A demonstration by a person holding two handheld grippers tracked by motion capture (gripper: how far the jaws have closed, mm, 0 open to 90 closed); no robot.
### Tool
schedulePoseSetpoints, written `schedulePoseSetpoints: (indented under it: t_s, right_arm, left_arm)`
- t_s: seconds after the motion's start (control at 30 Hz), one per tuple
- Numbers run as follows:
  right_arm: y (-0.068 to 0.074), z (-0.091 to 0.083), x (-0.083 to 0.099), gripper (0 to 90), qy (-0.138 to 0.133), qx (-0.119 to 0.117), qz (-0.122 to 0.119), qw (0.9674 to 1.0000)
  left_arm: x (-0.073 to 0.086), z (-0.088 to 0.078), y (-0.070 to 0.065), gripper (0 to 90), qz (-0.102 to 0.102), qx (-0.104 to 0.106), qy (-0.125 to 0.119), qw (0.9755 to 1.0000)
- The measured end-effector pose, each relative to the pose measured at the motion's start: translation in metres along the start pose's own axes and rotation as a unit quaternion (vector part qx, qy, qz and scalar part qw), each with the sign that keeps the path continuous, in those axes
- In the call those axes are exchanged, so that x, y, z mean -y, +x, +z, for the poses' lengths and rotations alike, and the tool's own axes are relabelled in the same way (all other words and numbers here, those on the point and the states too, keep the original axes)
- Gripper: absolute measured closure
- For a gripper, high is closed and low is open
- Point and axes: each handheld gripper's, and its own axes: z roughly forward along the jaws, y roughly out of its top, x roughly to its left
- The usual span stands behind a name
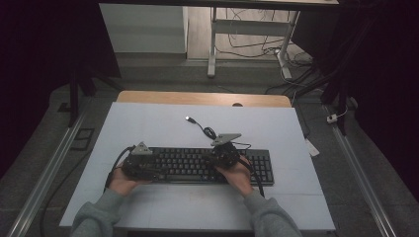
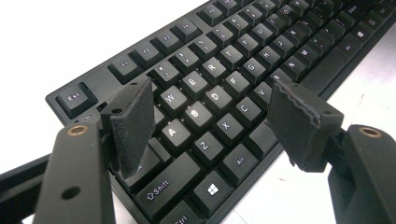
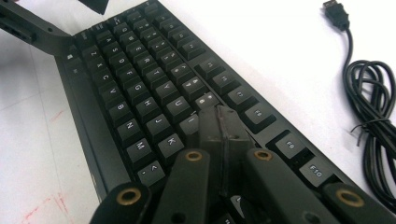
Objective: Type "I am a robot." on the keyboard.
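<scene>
Both claws hover over the black keyboard (image 1: 197,165) on the white worktop (image 1: 148,123): the left claw (image 2: 210,116) spread apart, the right claw (image 3: 224,123) pressed together above the keys.

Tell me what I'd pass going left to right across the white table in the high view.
Left gripper over the keyboard's left end, then the black keyboard's middle keys, right gripper pressing down with shut jaws, and the keyboard's number pad end; the white table lies beneath.
</scene>
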Motion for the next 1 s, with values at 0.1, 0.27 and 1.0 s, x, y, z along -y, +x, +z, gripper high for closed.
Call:
schedulePoseSetpoints:
  t_s: [0.1, 0.27, 1.0]
  right_arm:
    - [0.001, 0.004, 0.000, 90.0, 0.007, 0.000, -0.001, 1.0000]
    - [0.001, 0.010, 0.001, 90.0, 0.010, -0.004, -0.003, 0.9999]
    - [0.005, 0.016, 0.004, 90.0, 0.009, 0.011, -0.018, 0.9997]
  left_arm:
    - [0.000, 0.000, 0.000, 31.9, 0.000, 0.000, 0.001, 1.0000]
    - [0.000, 0.000, 0.000, 31.8, 0.000, 0.000, 0.001, 1.0000]
    - [0.001, 0.000, 0.000, 31.5, 0.003, -0.002, 0.001, 1.0000]
